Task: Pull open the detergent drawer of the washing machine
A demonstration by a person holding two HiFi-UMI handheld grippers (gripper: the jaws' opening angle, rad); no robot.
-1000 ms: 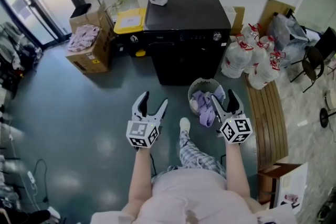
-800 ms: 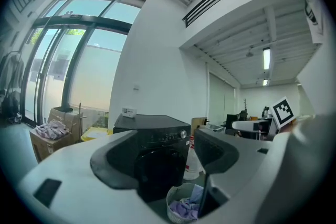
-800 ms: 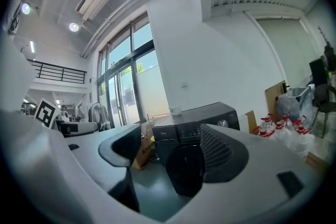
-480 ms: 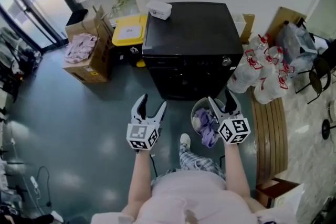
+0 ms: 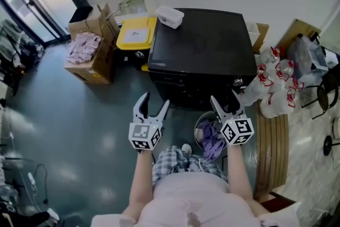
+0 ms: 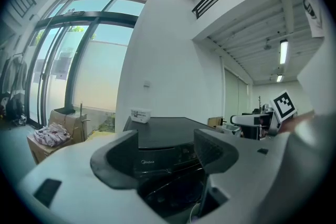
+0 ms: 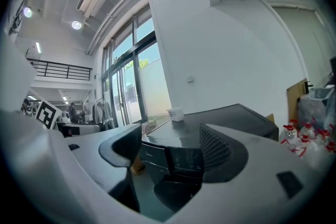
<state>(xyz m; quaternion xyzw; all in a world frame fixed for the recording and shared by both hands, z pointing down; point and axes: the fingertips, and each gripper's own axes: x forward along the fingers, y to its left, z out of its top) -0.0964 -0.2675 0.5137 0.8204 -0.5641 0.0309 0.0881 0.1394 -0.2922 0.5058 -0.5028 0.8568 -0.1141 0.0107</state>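
- Grey-jawed left gripper is held out over the floor in front of the washing machine. Its jaws stand wide apart with nothing between them, and it touches nothing.
- In the left gripper view, the machine's dark front shows through the gap between the jaws. The detergent drawer, marked by a small logo, sits shut and flush at the upper left of that front.
- The right gripper is level with the left one. Its jaws are spread just as wide, empty and clear of every surface.
- It hangs above a round laundry basket that stands on the floor just before the machine's right half, with purple and pale clothes inside.
- Neither gripper has reached the machine; both are short of its front panel.
- A small white box rests on the machine's black top, near its back left corner.
- To the machine's left sit a yellow-lidded bin and an open cardboard box holding pink cloth.
- To its right are tied plastic bags and a slatted wooden bench.
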